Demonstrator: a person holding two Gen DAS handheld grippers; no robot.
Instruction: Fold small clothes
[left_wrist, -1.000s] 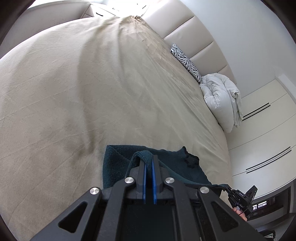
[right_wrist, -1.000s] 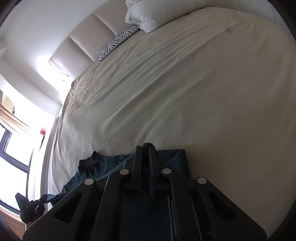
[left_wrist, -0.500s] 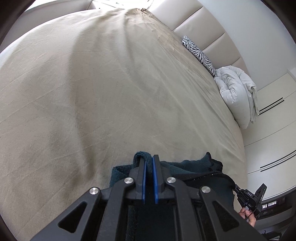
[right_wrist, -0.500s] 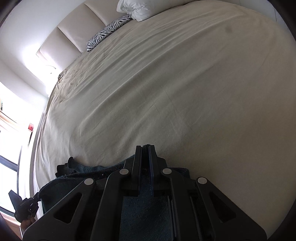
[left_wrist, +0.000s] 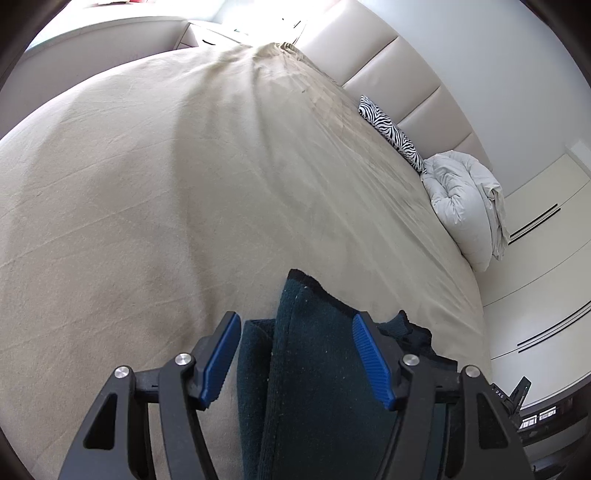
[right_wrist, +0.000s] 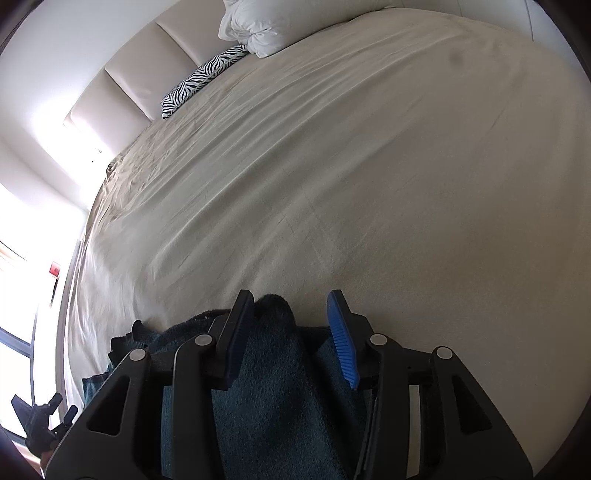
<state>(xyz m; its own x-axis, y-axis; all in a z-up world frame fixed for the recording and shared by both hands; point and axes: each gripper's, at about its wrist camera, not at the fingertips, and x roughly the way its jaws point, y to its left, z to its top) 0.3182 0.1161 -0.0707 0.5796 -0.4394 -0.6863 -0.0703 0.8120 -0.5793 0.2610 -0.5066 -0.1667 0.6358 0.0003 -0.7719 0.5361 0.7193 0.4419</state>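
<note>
Both grippers angled down over the near edge of the bed (left_wrist: 155, 192), which is covered by a creased beige sheet.

Left gripper (left_wrist: 295, 354): jaws stand apart, having just been opening. A ridge of the dark teal garment (left_wrist: 314, 369) runs up between the blue pads (left_wrist: 371, 360); the right-hand pad lies against or just beside the cloth (cannot tell which), while the left-hand pad is clear of it. Nothing is pinched.

Right gripper (right_wrist: 290, 332): jaws also apart, likewise just been opening, though less wide than the left. A rounded fold of the same garment (right_wrist: 273, 369) sits between them, close against the left-hand finger; the blue right-hand pad (right_wrist: 341, 339) is apart from it.

Garment position: lying on the sheet at the near edge of the bed, under and between both grippers, bunched into folds, with a darker rumpled portion showing to the side (left_wrist: 410, 328).

Background (far end of the bed): zebra-print cushion (left_wrist: 391, 134) against the padded headboard (left_wrist: 399, 77), and a bundled white duvet (left_wrist: 465, 206) just beside the cushion. Both are well apart from the garment.
</note>
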